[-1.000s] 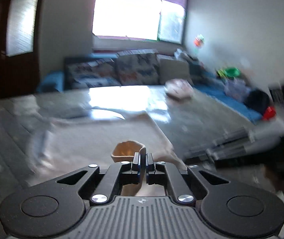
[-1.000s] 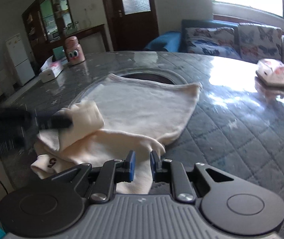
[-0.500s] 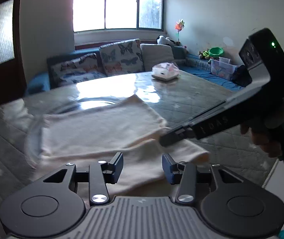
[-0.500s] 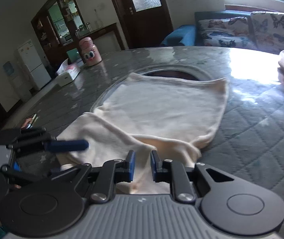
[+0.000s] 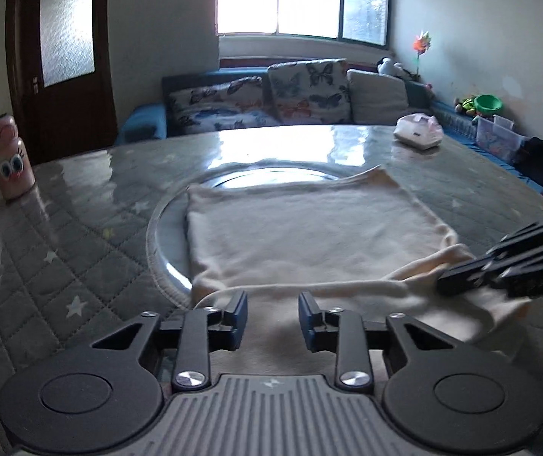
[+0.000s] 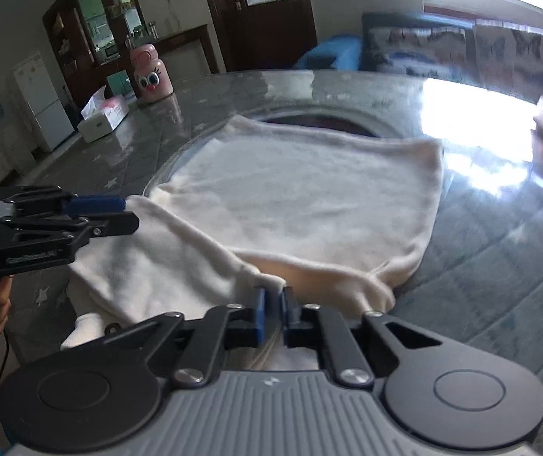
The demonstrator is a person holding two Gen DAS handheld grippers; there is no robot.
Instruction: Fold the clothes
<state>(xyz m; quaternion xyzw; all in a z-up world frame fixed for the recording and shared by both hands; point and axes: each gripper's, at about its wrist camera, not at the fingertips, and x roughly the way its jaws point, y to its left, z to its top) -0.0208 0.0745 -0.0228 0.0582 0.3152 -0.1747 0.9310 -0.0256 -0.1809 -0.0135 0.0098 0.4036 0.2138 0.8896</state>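
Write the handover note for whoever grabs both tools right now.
Left tool: open, holding nothing, over the near edge of the cream garment.
Right tool: shut on the garment's near edge, pinching a fold of fabric.
Garment lies mostly flat on the round table, one near part folded over.
Done: a first fold on the near side.
Left: finish the remaining folds.

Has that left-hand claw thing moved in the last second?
Yes. In the right wrist view the left gripper, jaws open, has backed off left from the cream garment, away from the round glass turntable.
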